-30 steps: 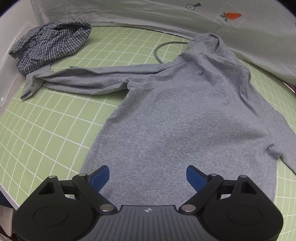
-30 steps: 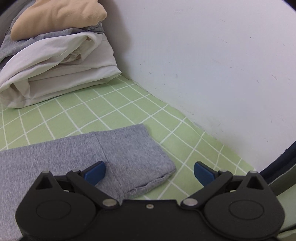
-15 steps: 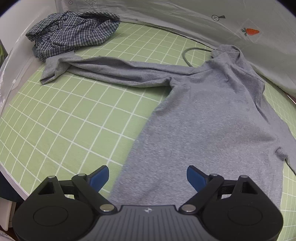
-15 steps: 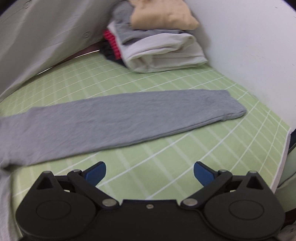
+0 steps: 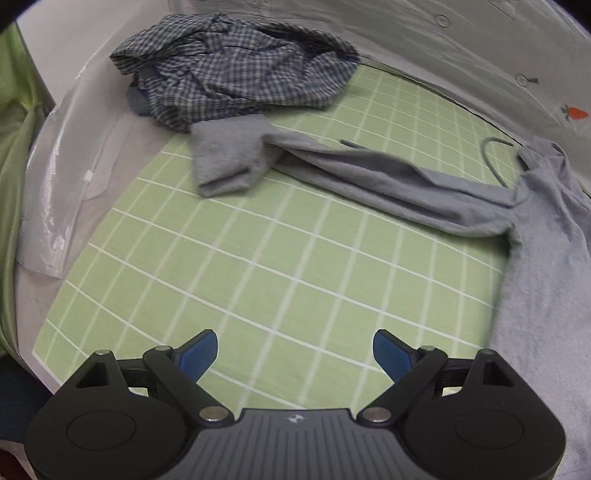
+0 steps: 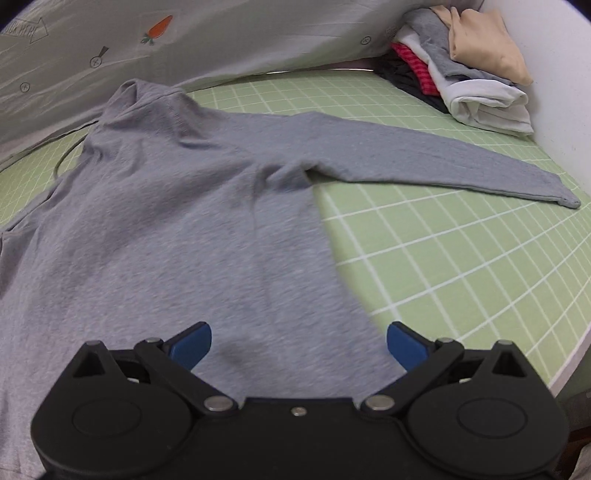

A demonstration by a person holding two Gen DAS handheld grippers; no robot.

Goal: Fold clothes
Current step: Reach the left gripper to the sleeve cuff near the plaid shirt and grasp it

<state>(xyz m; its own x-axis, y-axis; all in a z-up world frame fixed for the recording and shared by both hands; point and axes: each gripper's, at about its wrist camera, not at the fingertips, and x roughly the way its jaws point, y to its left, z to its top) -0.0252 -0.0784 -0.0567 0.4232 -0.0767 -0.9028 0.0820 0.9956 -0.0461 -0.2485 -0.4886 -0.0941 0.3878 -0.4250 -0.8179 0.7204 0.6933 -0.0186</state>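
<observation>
A: How many hand-held grippers, and what do they hold?

B: Two. The left hand-held gripper has its jaws wide apart over bare green grid mat, holding nothing. The right hand-held gripper is also spread wide, empty, above the hem of the one grey long-sleeved shirt.

A: Where is that shirt?

B: Flat on the mat, both sleeves stretched out. The left sleeve's cuff is folded over, touching a crumpled checked shirt at the far left.

A: Anything else?

B: One stack of folded clothes at the far right corner, and a pale carrot-print sheet along the far edge.
</observation>
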